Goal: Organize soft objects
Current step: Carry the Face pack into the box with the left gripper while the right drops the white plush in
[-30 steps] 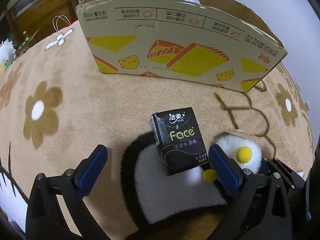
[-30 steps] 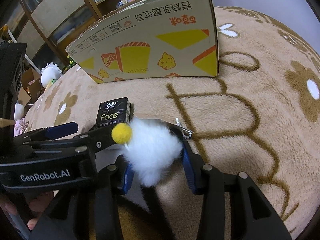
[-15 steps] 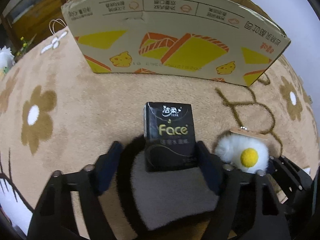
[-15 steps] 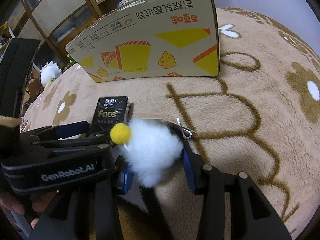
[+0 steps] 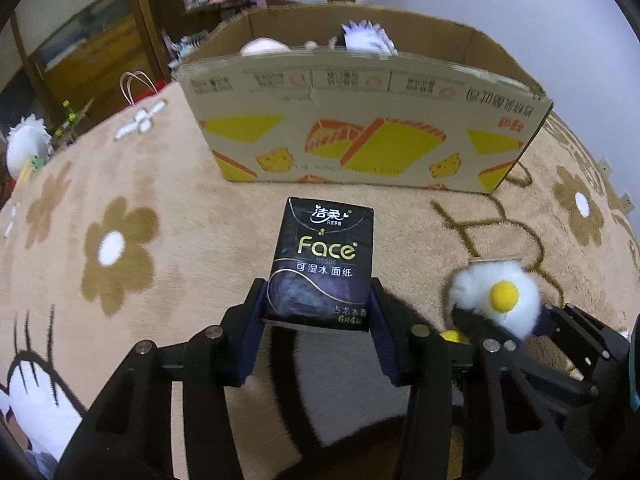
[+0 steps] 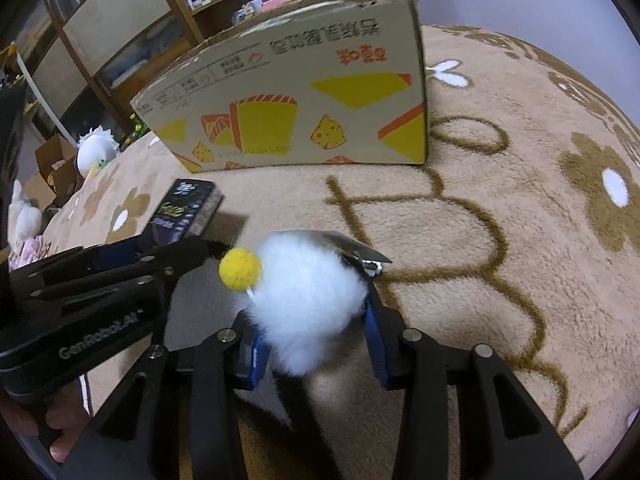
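My left gripper (image 5: pixel 318 312) is shut on a black "Face" tissue pack (image 5: pixel 323 264) and holds it above the rug, in front of the open cardboard box (image 5: pixel 360 136). My right gripper (image 6: pixel 314 328) is shut on a white fluffy plush with a yellow pom-pom (image 6: pixel 308 300), also lifted off the rug. The plush shows at the right in the left wrist view (image 5: pixel 496 296). The tissue pack shows at the left in the right wrist view (image 6: pixel 186 212), with the box (image 6: pixel 304 112) behind it. White soft items (image 5: pixel 366 38) lie inside the box.
A beige flower-patterned rug (image 5: pixel 160 216) covers the surface. A white plush toy (image 5: pixel 24 152) lies at the rug's far left edge. Wooden shelves (image 6: pixel 120 20) stand behind the box. A white wall (image 5: pixel 520 20) is at the right.
My left gripper closed on the tissue pack and lifted it, so the box's open top now shows. My right gripper kept hold of the plush and rose a little.
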A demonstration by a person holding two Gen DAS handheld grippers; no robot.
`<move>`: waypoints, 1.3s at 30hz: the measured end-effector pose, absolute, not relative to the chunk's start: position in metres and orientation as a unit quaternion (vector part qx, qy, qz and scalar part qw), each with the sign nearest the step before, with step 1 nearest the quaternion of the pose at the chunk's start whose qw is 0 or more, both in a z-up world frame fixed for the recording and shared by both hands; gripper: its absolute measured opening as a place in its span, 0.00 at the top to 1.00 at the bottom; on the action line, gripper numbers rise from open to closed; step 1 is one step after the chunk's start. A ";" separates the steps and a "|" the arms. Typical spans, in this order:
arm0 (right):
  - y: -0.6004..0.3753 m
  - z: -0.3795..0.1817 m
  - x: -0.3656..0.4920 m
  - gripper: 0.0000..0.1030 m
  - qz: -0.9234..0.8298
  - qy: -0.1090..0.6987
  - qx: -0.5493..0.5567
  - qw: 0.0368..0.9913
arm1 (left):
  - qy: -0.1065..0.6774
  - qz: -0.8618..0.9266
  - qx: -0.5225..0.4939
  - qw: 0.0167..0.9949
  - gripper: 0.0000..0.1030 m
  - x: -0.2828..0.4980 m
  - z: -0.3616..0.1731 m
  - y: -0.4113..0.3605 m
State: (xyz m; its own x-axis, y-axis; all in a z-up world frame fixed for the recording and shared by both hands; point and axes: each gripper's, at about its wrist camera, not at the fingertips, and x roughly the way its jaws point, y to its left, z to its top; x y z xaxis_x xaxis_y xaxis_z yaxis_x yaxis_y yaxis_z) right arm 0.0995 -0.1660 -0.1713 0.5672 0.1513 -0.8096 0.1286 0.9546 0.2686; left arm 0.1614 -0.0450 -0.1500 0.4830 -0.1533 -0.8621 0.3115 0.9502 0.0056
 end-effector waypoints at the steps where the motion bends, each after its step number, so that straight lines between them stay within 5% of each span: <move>1: -0.169 -0.170 0.098 0.58 0.002 0.463 0.152 0.873 | 0.484 -0.132 0.082 0.861 0.54 0.159 -0.146 -0.044; 39: -0.189 -0.029 0.089 0.59 0.006 0.257 0.166 0.952 | 0.319 -0.116 0.059 0.939 0.55 0.149 0.025 -0.026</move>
State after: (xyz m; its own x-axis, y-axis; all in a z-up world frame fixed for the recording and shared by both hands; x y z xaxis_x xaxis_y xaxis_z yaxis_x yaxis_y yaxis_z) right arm 0.0892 -0.1890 -0.0285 0.8677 0.0979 -0.4874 0.0733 0.9445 0.3202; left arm 0.1488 -0.0260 0.0251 0.7689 -0.1808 -0.6133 0.2556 0.9661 0.0357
